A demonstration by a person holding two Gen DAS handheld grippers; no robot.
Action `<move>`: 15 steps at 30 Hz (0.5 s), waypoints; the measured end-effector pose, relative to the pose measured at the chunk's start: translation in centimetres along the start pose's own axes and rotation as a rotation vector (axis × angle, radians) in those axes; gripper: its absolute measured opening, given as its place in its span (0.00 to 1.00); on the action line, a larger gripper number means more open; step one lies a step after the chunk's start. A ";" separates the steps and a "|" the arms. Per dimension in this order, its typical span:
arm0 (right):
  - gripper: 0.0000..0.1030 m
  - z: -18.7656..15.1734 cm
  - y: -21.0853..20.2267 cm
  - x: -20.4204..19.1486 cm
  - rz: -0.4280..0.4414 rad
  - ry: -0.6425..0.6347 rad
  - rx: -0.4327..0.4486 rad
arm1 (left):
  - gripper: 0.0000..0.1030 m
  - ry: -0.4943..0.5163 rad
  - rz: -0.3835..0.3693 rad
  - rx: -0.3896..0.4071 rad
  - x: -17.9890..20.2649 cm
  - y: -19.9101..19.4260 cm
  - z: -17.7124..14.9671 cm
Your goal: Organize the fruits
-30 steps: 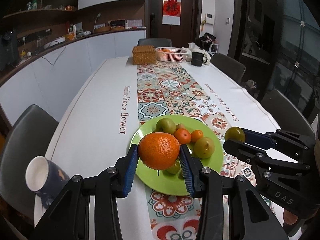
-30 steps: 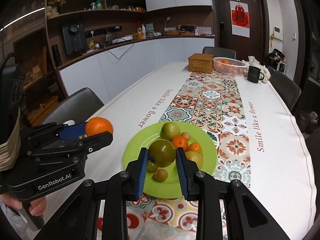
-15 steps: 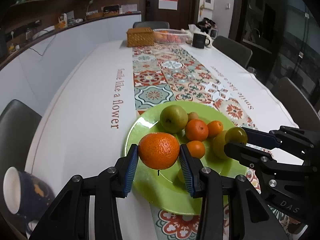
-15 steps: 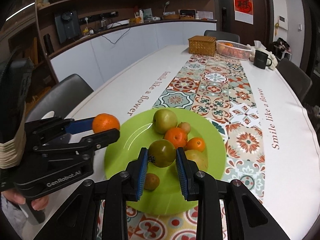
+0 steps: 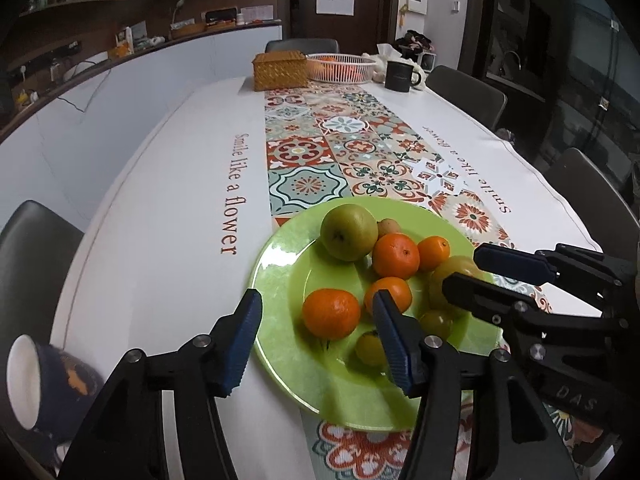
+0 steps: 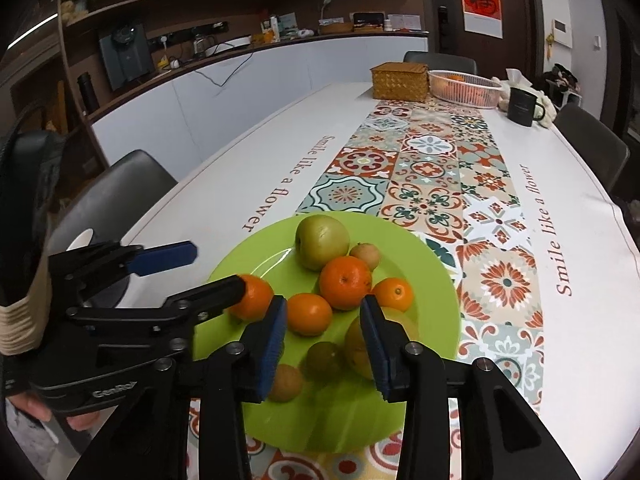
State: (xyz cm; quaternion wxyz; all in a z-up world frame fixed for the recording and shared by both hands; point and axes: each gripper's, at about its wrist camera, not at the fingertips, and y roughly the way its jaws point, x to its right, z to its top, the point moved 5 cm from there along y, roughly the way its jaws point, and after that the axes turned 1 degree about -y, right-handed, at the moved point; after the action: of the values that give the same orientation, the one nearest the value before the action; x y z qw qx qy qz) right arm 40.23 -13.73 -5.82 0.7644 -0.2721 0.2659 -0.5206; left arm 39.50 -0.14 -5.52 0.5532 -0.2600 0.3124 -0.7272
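Both hand-held grippers stand spread and empty over the plate (image 5: 280,368): the left hand-held gripper (image 5: 318,340) brackets an orange (image 5: 331,313) lying on the plate, the right hand-held gripper (image 6: 323,342) a green fruit (image 6: 323,360) likewise at rest. All visible loose fruit sits on the plate on the bench (image 5: 160,240). I judge the sorting near complete; any remaining work cannot be determined.
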 end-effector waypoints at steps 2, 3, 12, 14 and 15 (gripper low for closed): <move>0.40 -0.2 -0.7 0.1 -0.009 0.009 0.012 | 0.60 -0.003 0.020 0.016 0.1 -1.2 -0.3; 0.43 -0.3 -1.2 0.2 -0.017 0.014 0.019 | 0.60 -0.001 0.024 0.022 0.2 -1.5 -0.4; 0.56 -1.4 -6.7 0.2 -0.077 0.039 0.091 | 0.71 -0.013 0.093 0.114 1.1 -7.9 -1.2; 0.62 -1.7 -8.4 0.0 -0.099 0.038 0.114 | 0.75 -0.023 0.105 0.139 1.5 -9.6 -1.8; 0.64 -2.0 -9.2 -0.1 -0.110 0.034 0.128 | 0.76 -0.024 0.109 0.146 1.6 -10.2 -2.0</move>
State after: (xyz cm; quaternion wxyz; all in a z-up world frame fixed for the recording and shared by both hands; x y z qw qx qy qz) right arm 32.84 -16.74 -0.81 0.7459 -0.2282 0.2296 -0.5821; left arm 31.13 0.58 0.77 0.6133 -0.2102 0.2656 -0.7135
